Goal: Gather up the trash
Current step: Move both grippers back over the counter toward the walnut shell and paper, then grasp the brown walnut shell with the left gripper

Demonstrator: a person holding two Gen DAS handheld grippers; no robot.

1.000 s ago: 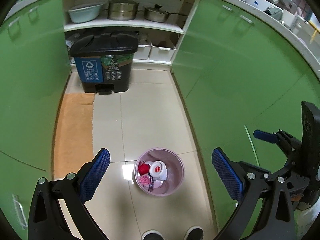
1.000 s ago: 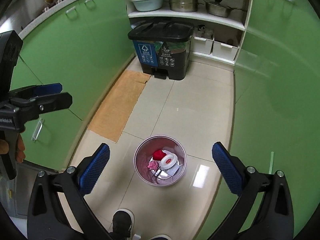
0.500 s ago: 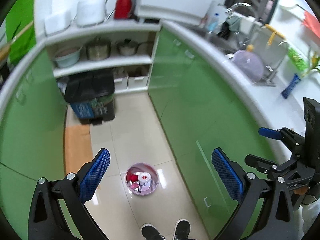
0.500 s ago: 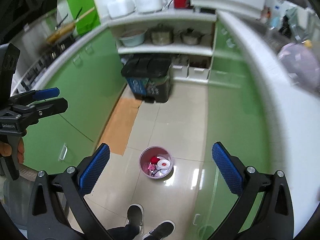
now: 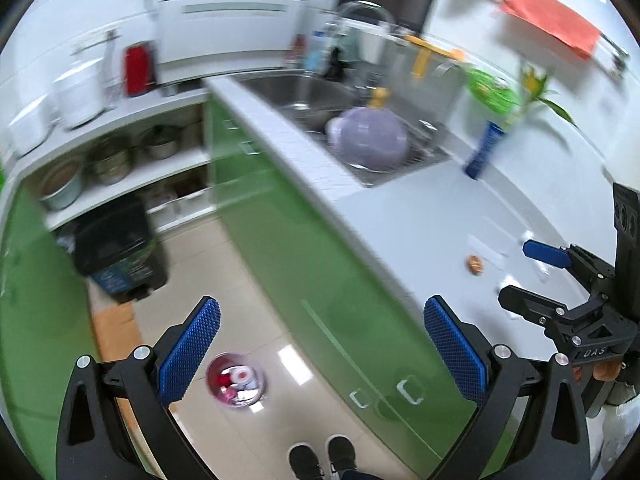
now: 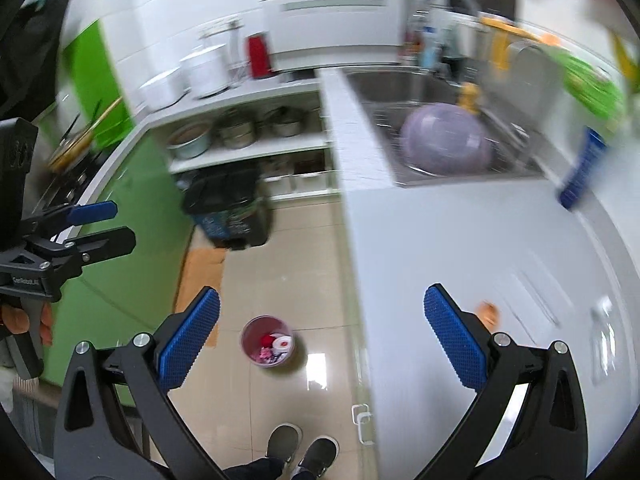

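Partly done, by my reading: small pink bin point(image 6: 267, 340) on floor holds several scraps, orange scrap point(image 6: 489, 312) remains near countertop point(image 6: 460, 240) front edge; left gripper point(image 5: 316, 354) and right gripper point(image 6: 318, 338) both wide open, empty.

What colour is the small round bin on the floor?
Pinkish-purple, a small round plastic bin holding red and white trash; clearest in the right wrist view.

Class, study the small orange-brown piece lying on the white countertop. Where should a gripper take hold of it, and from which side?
Grip the orange-brown piece across its width, coming from above. It looks small, low and roundish, lying alone on the white countertop, so a side approach would likely scrape the surface. Blur hides its exact shape. The right gripper, jaws open, is nearer.
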